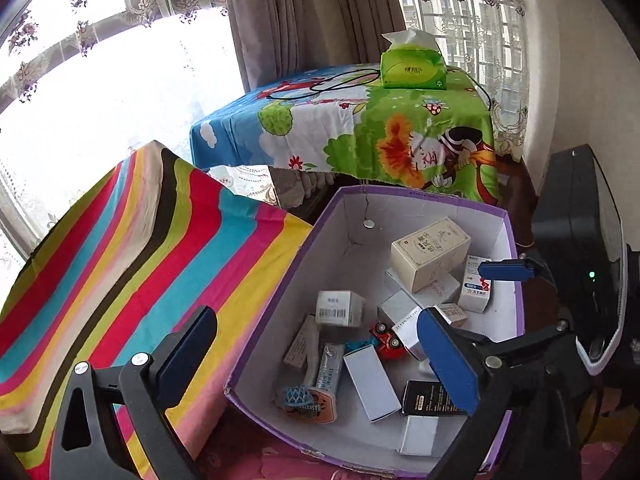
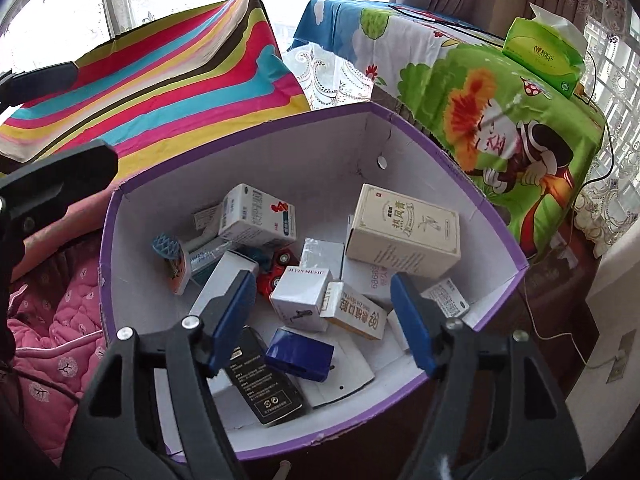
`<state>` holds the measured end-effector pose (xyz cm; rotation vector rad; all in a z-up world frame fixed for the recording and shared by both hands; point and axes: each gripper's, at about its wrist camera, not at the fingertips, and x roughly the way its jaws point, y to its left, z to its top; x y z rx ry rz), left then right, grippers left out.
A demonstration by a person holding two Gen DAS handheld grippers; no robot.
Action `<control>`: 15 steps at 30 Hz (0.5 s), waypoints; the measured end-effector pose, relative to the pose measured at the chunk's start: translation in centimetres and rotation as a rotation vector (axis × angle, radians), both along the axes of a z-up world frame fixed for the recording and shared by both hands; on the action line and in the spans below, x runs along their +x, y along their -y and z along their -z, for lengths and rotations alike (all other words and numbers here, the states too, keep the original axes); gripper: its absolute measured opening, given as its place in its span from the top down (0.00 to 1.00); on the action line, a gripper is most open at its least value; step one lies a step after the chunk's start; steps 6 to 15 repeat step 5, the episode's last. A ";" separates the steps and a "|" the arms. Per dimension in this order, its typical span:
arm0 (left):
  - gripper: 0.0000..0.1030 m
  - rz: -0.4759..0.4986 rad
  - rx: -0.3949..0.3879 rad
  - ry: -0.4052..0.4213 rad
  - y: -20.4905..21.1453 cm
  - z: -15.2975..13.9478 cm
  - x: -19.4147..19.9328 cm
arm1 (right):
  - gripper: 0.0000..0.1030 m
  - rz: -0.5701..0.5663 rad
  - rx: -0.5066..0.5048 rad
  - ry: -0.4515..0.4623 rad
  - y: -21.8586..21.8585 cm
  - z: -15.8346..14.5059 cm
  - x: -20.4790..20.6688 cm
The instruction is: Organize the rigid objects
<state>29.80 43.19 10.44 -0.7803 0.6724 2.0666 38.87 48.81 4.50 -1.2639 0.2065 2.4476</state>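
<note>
A purple-rimmed cardboard box (image 1: 328, 216) (image 2: 440, 160) with a white inside holds several small cartons, a cream box (image 1: 430, 254) (image 2: 404, 230), a red toy car (image 1: 386, 340) (image 2: 278, 270), a black carton (image 1: 430, 398) (image 2: 262, 384) and a blue box (image 2: 300, 354). My left gripper (image 1: 316, 360) is open and empty over the box's near left rim. My right gripper (image 2: 324, 320) is open and empty above the box's near side; its blue fingertip (image 1: 506, 270) shows in the left wrist view.
A striped cloth-covered table (image 1: 140, 248) (image 2: 168, 80) stands left of the box. A cartoon cloth-covered table (image 1: 360, 128) (image 2: 500, 120) behind it carries a green tissue pack (image 1: 412, 68) (image 2: 544, 54). Pink quilted fabric (image 2: 52, 328) lies at the left. Curtained windows are behind.
</note>
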 end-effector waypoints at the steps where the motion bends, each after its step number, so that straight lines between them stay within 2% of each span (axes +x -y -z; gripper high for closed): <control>1: 0.02 -0.004 -0.009 0.030 -0.1 0.5 -0.3 | 0.29 0.002 -0.001 0.009 -0.1 0.2 0.1; 3: 0.02 -0.034 -0.017 0.061 0.1 1.4 -0.8 | 0.29 0.011 -0.001 0.021 -0.3 0.4 0.2; 5: 0.02 -0.074 -0.031 0.058 0.4 2.1 -1.3 | 0.29 0.018 -0.007 0.025 -0.5 0.5 0.3; 15: 0.02 -0.074 -0.031 0.058 0.4 2.1 -1.3 | 0.29 0.018 -0.007 0.025 -0.5 0.5 0.3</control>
